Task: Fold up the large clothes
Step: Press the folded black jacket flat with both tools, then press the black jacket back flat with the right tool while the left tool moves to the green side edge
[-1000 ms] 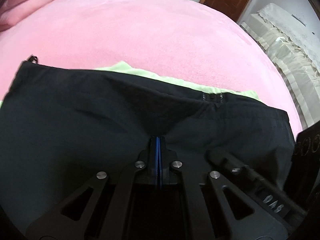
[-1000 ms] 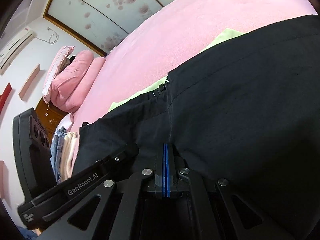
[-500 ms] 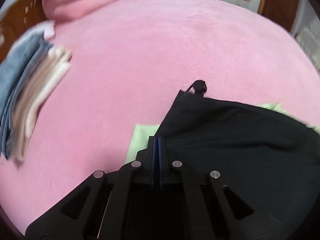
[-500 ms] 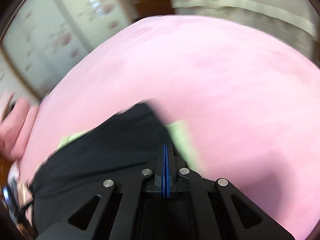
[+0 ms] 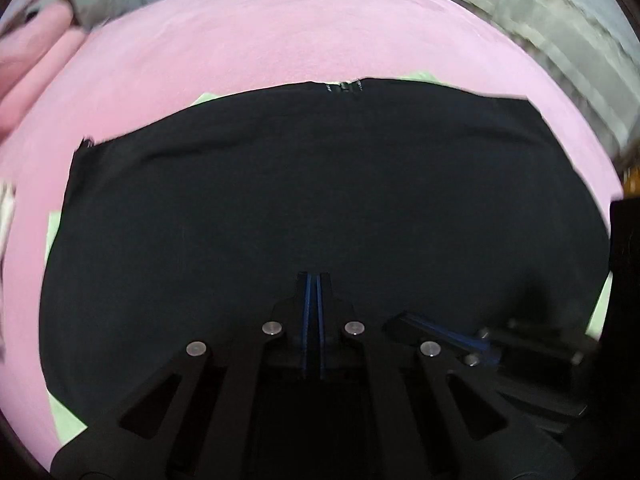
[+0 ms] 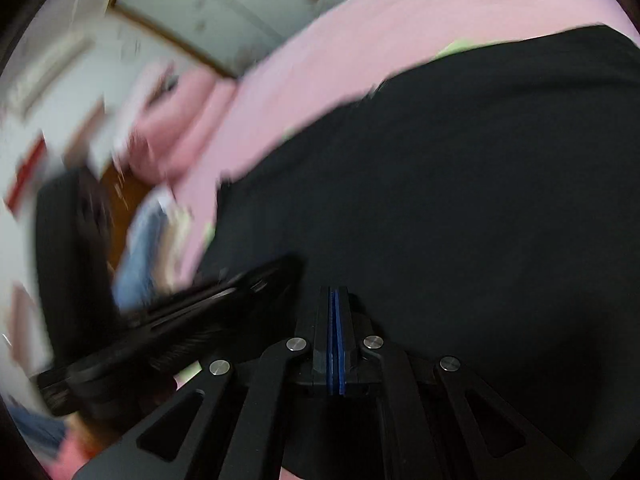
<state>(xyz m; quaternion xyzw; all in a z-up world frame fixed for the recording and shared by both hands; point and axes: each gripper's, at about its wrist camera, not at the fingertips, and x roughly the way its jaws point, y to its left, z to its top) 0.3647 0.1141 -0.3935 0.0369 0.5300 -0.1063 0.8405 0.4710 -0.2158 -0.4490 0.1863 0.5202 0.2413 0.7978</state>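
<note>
A large black garment (image 5: 320, 180) with a lime-green lining (image 5: 54, 232) showing at its edges lies spread flat on the pink bed cover (image 5: 280, 32). My left gripper (image 5: 313, 276) hangs over the garment's near middle, its blue pads shut together, and no cloth shows between them. My right gripper (image 6: 333, 290) is shut too, close over the same black garment (image 6: 460, 180). The two sit side by side: the right gripper's fingers (image 5: 404, 318) show low right in the left wrist view, and the left gripper (image 6: 288, 264) shows at the left in the right wrist view. Both views are motion-blurred.
Pink pillows (image 6: 180, 120) lie at the head of the bed. A stack of folded blue and cream clothes (image 6: 152, 240) sits near the bed's left edge. Cream-covered furniture (image 5: 560, 40) stands beyond the bed's far right side. Pink cover surrounds the garment.
Half a second ago each gripper was out at a side corner of the garment; both are now back over its middle, still shut. The creases seen earlier at the left tip are gone.
</note>
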